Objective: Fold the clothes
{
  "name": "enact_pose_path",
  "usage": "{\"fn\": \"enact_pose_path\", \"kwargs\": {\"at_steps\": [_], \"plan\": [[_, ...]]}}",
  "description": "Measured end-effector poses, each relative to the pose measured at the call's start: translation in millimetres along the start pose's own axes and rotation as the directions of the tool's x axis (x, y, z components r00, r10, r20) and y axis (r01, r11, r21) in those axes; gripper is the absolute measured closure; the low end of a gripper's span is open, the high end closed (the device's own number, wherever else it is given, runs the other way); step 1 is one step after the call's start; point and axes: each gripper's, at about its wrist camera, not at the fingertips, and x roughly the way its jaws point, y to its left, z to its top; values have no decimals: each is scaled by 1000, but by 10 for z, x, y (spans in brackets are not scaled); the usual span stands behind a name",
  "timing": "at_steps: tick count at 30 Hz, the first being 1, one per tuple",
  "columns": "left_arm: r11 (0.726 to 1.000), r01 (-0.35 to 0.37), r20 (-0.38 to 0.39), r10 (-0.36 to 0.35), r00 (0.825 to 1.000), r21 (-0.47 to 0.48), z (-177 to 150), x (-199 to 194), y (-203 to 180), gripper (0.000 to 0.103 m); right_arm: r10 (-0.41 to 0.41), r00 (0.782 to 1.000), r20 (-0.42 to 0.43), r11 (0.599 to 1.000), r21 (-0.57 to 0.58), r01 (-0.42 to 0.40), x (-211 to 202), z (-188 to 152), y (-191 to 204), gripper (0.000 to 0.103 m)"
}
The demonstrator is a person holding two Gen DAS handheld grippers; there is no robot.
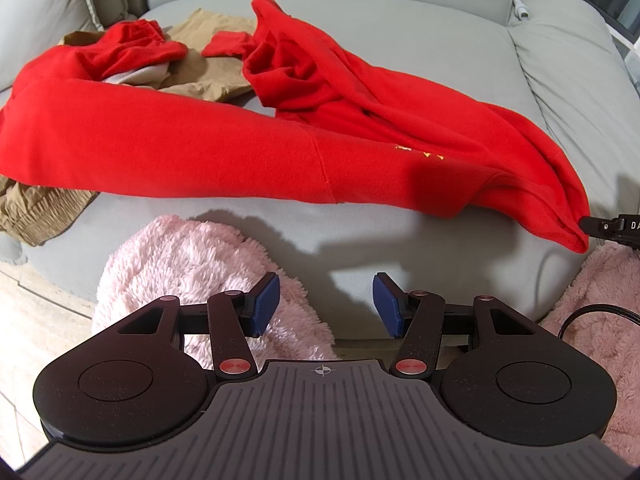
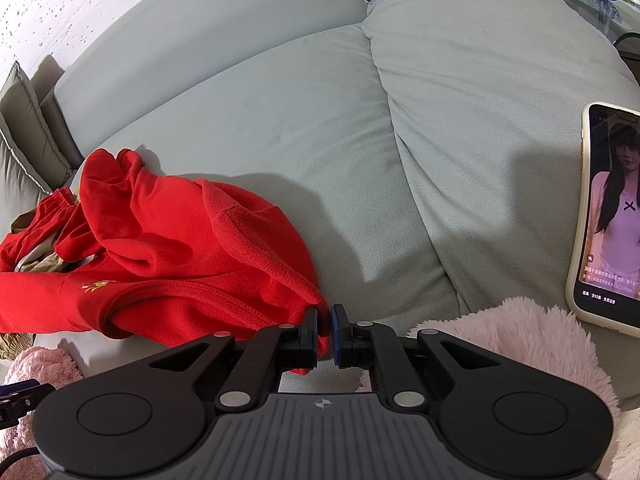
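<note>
**Right jaws pinch red garment corner; left jaws open and empty**

Left wrist view: the left gripper (image 1: 326,306) hangs over the front edge of the grey sofa (image 1: 400,40), jaws parted about halfway, blue pads (image 1: 267,304) facing each other with nothing between them. Below them lie sofa fabric and a fluffy pink cloth (image 1: 192,264). The red garment (image 1: 200,140) is spread across the seat cushion, rumpled at the back. One corner is drawn to the right edge of the view, where the tip of the right gripper (image 1: 600,226) meets it. A tan garment (image 1: 204,64) lies partly under the red one, at the back and at the left edge.

Right wrist view: the right gripper (image 2: 324,332) is closed on the near corner of the red garment (image 2: 160,248), with red fabric bunched between the nearly touching pads. The rest of the garment trails left over the cushion. A phone (image 2: 608,216) with a lit screen lies on the sofa at the right.
</note>
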Motion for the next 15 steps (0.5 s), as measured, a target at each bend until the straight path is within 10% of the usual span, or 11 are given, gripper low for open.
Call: {"fn": "enact_pose_path", "kwargs": {"at_steps": [15], "plan": [[1000,0,-6,0,1000,-6,-11,18,11,45,-2,1000,0,1000,0,2,7,-6,-2,94]]}}
